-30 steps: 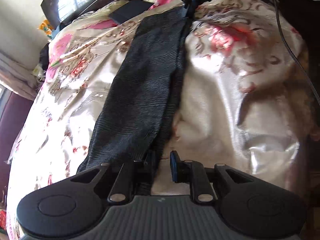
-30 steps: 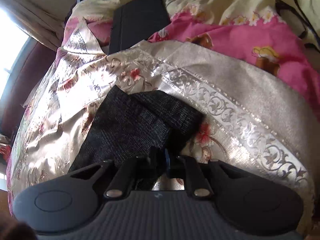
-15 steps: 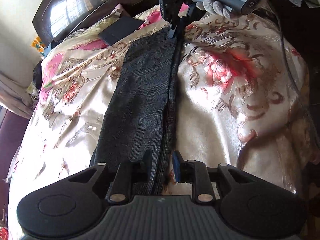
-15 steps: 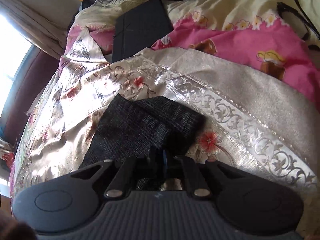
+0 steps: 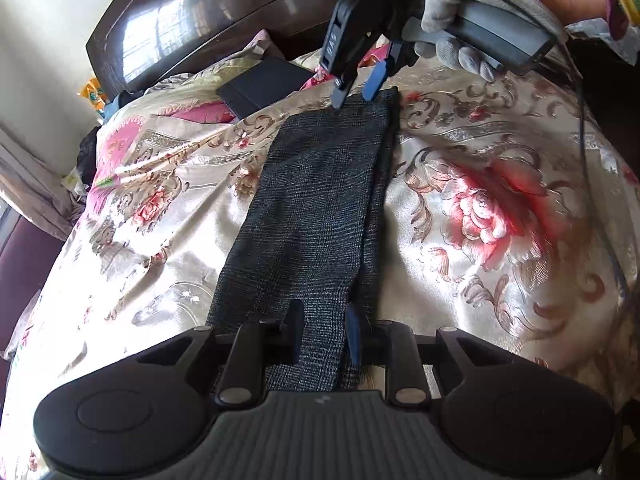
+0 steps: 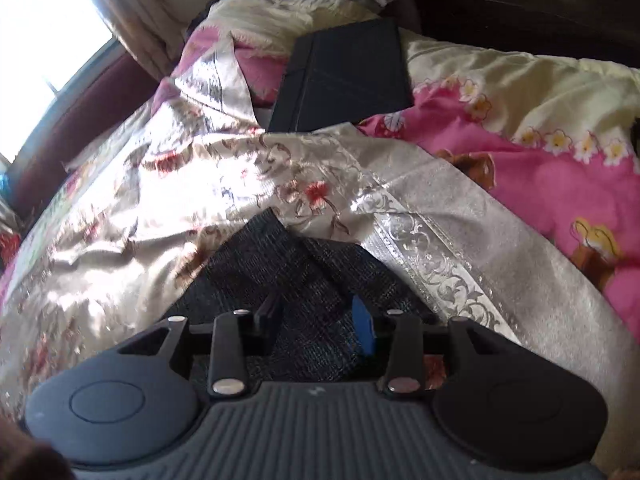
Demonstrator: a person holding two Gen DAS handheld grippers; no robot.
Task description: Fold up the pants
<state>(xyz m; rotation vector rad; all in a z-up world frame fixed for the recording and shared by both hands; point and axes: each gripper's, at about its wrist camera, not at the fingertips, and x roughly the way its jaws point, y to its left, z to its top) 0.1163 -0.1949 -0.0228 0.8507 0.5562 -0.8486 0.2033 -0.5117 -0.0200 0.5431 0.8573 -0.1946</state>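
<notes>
Both grippers, left and right, having let go, are now gaping wide over the pants, lengthwise fold apparently laid; next probably calling for regripping one end.

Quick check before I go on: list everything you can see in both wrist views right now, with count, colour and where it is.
pants: one, dark grey check, laid out long on the bed between the two grippers
bedspread: one, shiny cream with red flowers, under the pants
blanket: one, pink with cartoon bears, beyond the bedspread's edge
case: one, black, flat, lying near the headboard
headboard: one, dark glossy wood, far end of the bed
left gripper: one, black, open, fingers either side of the near end of the pants
right gripper: one, black, open over the far end
gloved hand: one, grey glove, holding the right gripper
</notes>
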